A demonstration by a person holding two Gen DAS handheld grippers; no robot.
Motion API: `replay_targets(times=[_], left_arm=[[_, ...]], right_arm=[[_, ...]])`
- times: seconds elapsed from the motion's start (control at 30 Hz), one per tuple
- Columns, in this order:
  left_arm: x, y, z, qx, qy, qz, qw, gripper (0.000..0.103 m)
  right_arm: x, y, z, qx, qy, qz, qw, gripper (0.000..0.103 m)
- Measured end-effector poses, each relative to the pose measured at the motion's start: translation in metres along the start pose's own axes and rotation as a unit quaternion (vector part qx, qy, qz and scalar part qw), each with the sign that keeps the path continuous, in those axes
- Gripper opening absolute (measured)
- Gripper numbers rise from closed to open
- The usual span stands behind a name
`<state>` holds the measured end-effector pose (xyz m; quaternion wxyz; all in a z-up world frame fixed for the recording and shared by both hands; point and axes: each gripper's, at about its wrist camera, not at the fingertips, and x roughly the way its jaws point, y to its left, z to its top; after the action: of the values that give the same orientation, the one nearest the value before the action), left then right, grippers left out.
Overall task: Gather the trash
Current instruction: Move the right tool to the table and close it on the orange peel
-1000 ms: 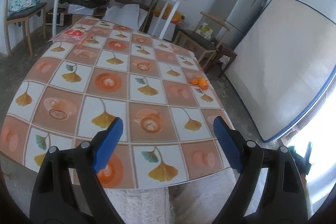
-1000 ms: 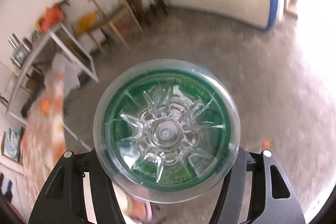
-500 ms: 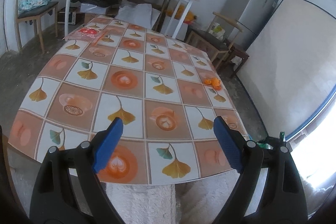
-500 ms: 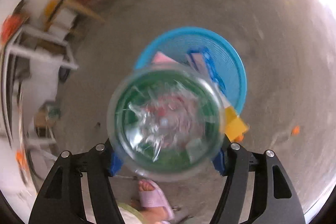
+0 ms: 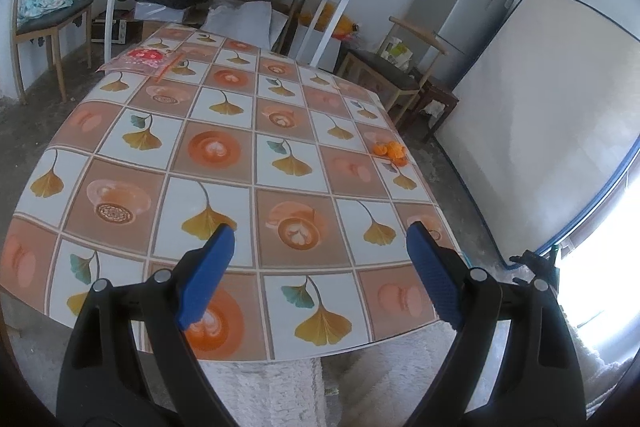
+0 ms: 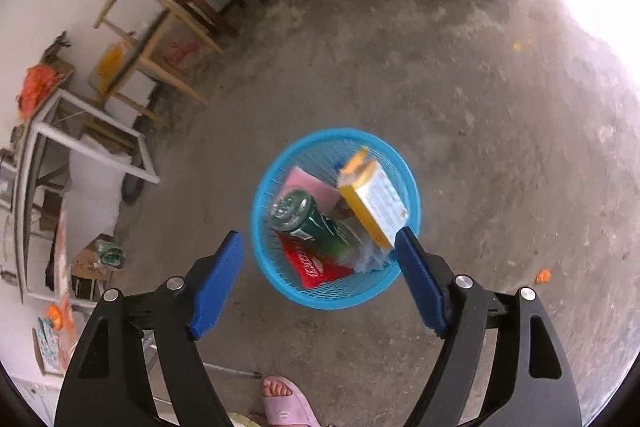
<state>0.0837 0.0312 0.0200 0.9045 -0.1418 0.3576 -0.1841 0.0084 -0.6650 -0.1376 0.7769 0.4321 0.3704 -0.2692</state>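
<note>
Since a second ago we have swung our right gripper (image 6: 320, 267) over the blue basket (image 6: 276, 279) on the floor, and the green bottle (image 6: 308, 221) that filled its jaws now lies inside the basket; those jaws have just been opening and stand wide with nothing between them. Our left gripper (image 5: 320, 267) has barely shifted, its jaws spread wide and empty over the near edge of the table (image 5: 240, 147). We judge the job well along but unfinished: in the basket the bottle rests beside a yellow carton (image 6: 376, 203), a pink sheet (image 6: 308, 183) and a red wrapper (image 6: 316, 267). Well apart from the basket, orange peel (image 5: 390, 149) lies by the table's right edge and a red packet (image 5: 140, 61) at its far left corner, and small orange scraps (image 6: 543, 275) dot the floor to the basket's right. The basket is round, thin plastic mesh; the bottle clear, ribbed and glossy; the carton stiff and boxy; the floor rough grey concrete; the tablecloth smooth, printed in leaf squares.
</note>
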Motion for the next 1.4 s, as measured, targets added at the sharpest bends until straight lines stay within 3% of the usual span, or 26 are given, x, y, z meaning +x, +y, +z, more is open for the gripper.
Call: replay_targets(times=[0.1,0.23,0.33,0.4,0.53,0.7,0.77,0.8,0.87,0.93,1.1,1.13,1.23,1.4], left_arm=[[-0.001,0.006,0.001,-0.004,-0.003,0.003,1.0000,0.084],[-0.003,0.015,0.001,-0.015,-0.009,0.003,0.9998,0.084],[-0.002,0.023,-0.001,-0.023,-0.010,0.001,0.9997,0.084],[0.000,0.030,-0.003,-0.031,-0.009,0.000,0.9995,0.084],[0.002,0.046,-0.006,-0.047,-0.009,0.000,0.9989,0.084],[0.003,0.066,-0.009,-0.063,-0.007,0.004,0.9980,0.084],[0.002,0.074,-0.010,-0.068,-0.008,0.005,0.9976,0.084],[0.001,0.077,-0.010,-0.069,-0.009,0.007,0.9976,0.084],[0.000,0.082,-0.009,-0.068,-0.012,0.012,0.9976,0.084],[-0.001,0.085,-0.009,-0.066,-0.014,0.012,0.9976,0.084],[0.004,0.090,-0.009,-0.061,-0.011,-0.001,0.9981,0.084],[0.007,0.090,-0.009,-0.059,-0.009,-0.005,0.9982,0.084],[0.013,0.090,-0.009,-0.055,-0.004,-0.009,0.9985,0.084],[0.016,0.093,-0.009,-0.058,-0.005,-0.012,0.9982,0.084]], right_arm=[[-0.030,0.048,-0.007,-0.061,-0.018,0.034,0.997,0.076],[-0.060,0.134,-0.025,-0.170,-0.027,0.083,0.982,0.079],[-0.080,0.212,-0.052,-0.263,-0.024,0.131,0.956,0.084],[-0.085,0.266,-0.077,-0.324,-0.007,0.164,0.932,0.086],[-0.064,0.355,-0.129,-0.402,0.037,0.185,0.896,0.086],[-0.011,0.410,-0.156,-0.407,0.073,0.167,0.895,0.082],[0.007,0.422,-0.159,-0.395,0.078,0.149,0.903,0.067],[0.010,0.425,-0.160,-0.391,0.073,0.143,0.906,0.065],[0.007,0.430,-0.166,-0.396,0.064,0.152,0.903,0.058],[-0.001,0.438,-0.183,-0.442,0.044,0.152,0.883,0.054],[-0.006,0.460,-0.237,-0.599,0.000,0.121,0.791,0.048],[-0.004,0.463,-0.242,-0.616,0.000,0.115,0.779,0.047],[0.011,0.472,-0.250,-0.642,0.007,0.092,0.761,0.044],[0.030,0.481,-0.251,-0.657,0.022,0.072,0.750,0.033]])
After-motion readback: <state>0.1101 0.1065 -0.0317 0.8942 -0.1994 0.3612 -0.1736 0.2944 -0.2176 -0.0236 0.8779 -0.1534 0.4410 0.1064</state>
